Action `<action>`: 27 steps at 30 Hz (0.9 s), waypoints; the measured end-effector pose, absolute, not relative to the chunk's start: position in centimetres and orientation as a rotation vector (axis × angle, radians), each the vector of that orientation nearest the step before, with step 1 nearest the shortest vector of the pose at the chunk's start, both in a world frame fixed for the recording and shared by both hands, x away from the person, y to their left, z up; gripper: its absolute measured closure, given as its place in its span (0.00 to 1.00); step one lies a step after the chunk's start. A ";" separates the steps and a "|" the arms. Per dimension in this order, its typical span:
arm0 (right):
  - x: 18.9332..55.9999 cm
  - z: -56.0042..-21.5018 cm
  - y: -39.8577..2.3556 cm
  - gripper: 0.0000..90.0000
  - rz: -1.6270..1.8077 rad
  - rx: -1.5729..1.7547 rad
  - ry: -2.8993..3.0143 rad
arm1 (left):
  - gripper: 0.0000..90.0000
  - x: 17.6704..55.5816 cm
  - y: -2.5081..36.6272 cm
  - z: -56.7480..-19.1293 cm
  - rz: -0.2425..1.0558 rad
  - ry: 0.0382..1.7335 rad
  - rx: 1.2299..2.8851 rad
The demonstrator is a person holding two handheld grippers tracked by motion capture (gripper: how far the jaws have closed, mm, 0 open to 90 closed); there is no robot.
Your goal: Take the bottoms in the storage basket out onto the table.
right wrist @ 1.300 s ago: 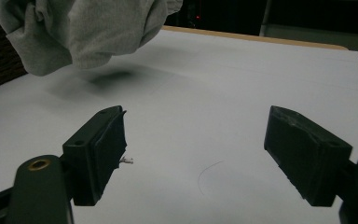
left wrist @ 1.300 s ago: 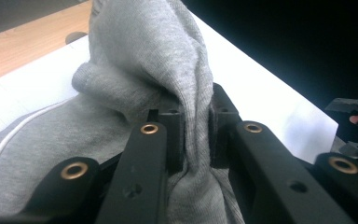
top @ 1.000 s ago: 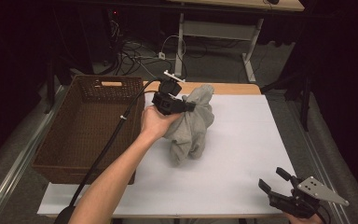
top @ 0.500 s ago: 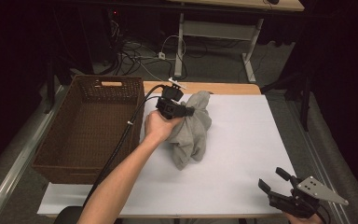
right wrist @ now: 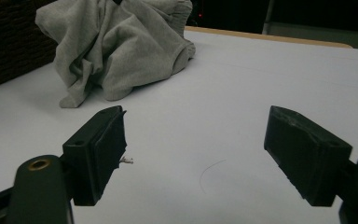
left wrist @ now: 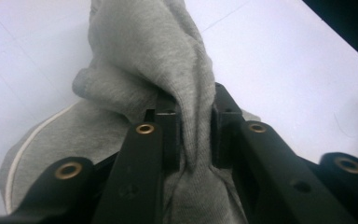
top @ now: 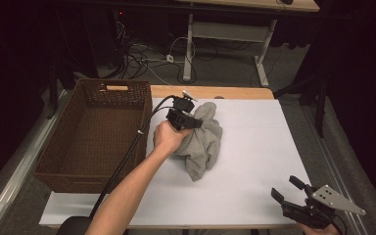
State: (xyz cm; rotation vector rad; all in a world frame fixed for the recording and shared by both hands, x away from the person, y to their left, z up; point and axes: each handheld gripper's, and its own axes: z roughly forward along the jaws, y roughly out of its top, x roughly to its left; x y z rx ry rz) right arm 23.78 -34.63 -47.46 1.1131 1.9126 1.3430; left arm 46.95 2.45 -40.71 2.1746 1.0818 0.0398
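My left claw [top: 192, 121] is clamped on a fold of the grey sweatshirt [top: 203, 142], bunched on the white tabletop [top: 254, 147] beside the empty wicker basket [top: 95, 132], so dropping it in remains, while my right claw [top: 293, 192] waits wide open.

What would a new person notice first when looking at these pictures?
First, the grey garment, bunched in the middle of the white table, with a fold pinched in the left claw. The left gripper view shows the fabric squeezed between its black jaws. Next, the empty brown wicker basket at the table's left edge, and the right claw, open, at the near right corner.
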 end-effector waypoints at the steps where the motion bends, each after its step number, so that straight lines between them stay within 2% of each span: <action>1: 23.8 -47.5 -34.6 0.24 1.343 1.114 1.912 | 0.83 47.0 2.4 -40.9 0.035 1.082 2.184; 21: 23.8 -47.5 -34.6 0.24 1.346 1.116 1.914 | 0.80 47.3 1.2 -43.7 0.035 1.103 2.275; 23: 23.8 -47.5 -34.6 0.24 1.346 1.117 1.914 | 0.76 47.3 1.3 -43.6 0.033 1.099 2.269; 24: 23.8 -47.5 -34.7 0.24 1.347 1.117 1.914 | 0.67 47.3 1.4 -43.4 0.031 1.101 2.264; 25: 23.8 -47.5 -34.7 0.24 1.347 1.117 1.914 | 0.63 47.3 1.4 -43.4 0.031 1.101 2.264; 27: 23.8 -47.5 -34.6 0.24 1.345 1.115 1.915 | 0.60 47.3 1.4 -43.1 0.032 1.105 2.255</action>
